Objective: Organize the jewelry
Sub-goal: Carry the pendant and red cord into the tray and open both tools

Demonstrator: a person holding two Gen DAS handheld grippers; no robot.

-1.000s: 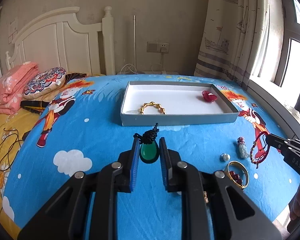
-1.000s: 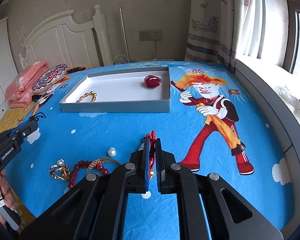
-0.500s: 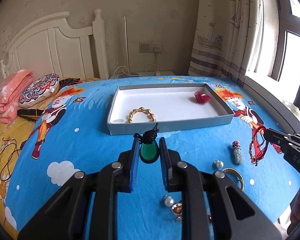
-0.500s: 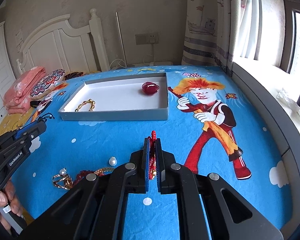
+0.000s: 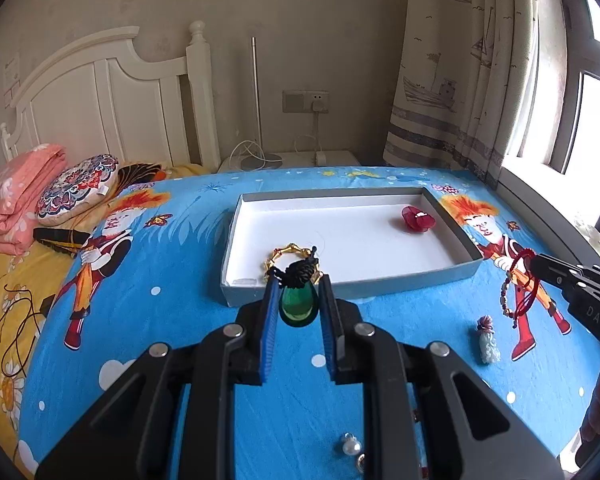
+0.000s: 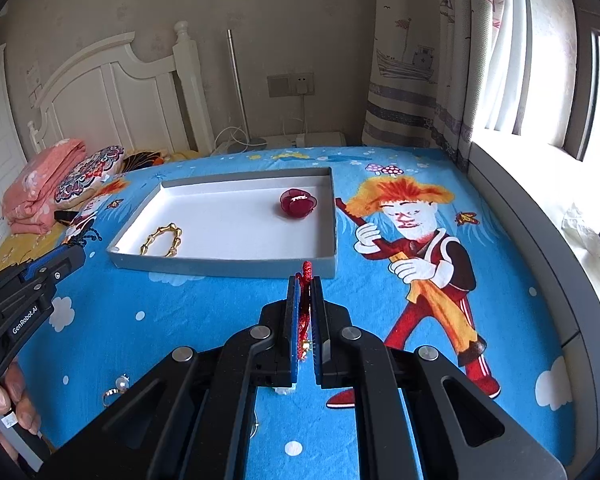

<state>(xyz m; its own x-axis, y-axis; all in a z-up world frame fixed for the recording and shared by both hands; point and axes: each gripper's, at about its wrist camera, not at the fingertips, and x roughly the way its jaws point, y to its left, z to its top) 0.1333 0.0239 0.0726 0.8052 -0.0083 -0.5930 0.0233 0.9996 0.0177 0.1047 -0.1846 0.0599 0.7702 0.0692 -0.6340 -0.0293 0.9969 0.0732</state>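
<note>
My left gripper [image 5: 299,280] is shut on a green teardrop pendant [image 5: 298,306] with a black knotted cord, held above the bedspread just before the near wall of the grey tray [image 5: 352,284]. My right gripper [image 6: 305,280] is shut on a red corded bracelet [image 6: 305,312], which hangs from its tip in the left wrist view, red corded bracelet [image 5: 518,284]. The tray [image 6: 224,266] has a white floor holding a gold bead bracelet [image 5: 288,254] at its near left and a red flower piece [image 5: 418,218] at its far right.
Loose jewelry lies on the blue cartoon bedspread [image 5: 160,320]: a pale beaded tassel [image 5: 486,342], a pearl earring [image 5: 351,446], a pearl and gold ring [image 6: 116,390]. Pink blankets [image 5: 16,196] and a patterned cushion [image 5: 76,186] sit at the headboard. A window ledge [image 6: 540,248] runs along the right.
Both grippers have moved forward and a little up toward the tray, which now looks nearer. The loose jewelry has slipped toward the bottom of both views. Both grips are unchanged.
</note>
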